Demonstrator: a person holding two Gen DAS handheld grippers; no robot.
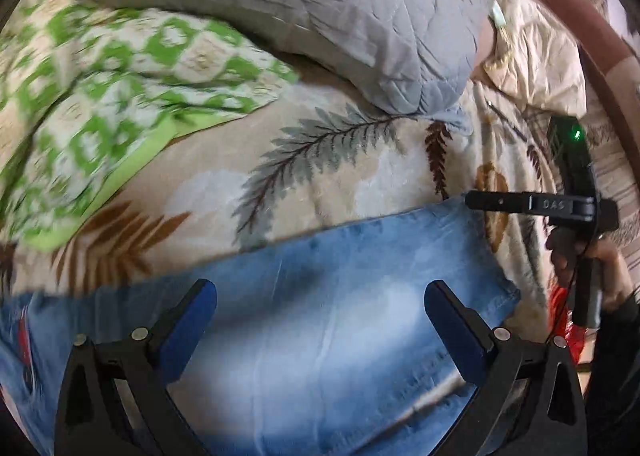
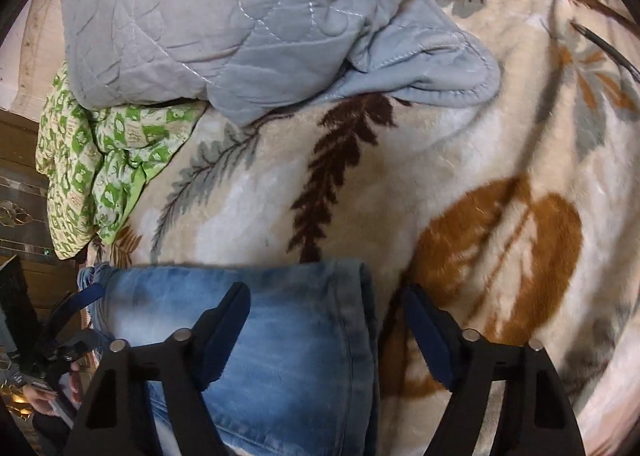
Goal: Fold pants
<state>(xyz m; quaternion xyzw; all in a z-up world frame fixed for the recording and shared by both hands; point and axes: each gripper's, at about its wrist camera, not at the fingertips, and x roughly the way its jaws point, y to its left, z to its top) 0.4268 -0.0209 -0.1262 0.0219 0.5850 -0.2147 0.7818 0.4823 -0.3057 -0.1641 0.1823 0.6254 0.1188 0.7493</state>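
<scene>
Light blue denim pants (image 1: pixel 340 316) lie flat across a cream leaf-print blanket (image 1: pixel 224 184) on a bed. My left gripper (image 1: pixel 320 296) is open just above the middle of the denim, holding nothing. In the right wrist view the pants (image 2: pixel 280 336) end at a folded edge. My right gripper (image 2: pixel 326 300) is open and straddles that right edge, one finger over denim, the other over the blanket (image 2: pixel 500 256). The right gripper also shows in the left wrist view (image 1: pixel 472 201), at the pants' far right corner. The left gripper (image 2: pixel 86 296) shows at the pants' left end in the right wrist view.
A grey quilted duvet (image 1: pixel 320 4) is heaped at the far side of the bed. A green-and-white patterned cloth (image 1: pixel 112 104) lies bunched at the far left. A cream pillow (image 1: pixel 536 56) sits far right. Wooden furniture (image 2: pixel 24 160) stands beyond the bed's left side.
</scene>
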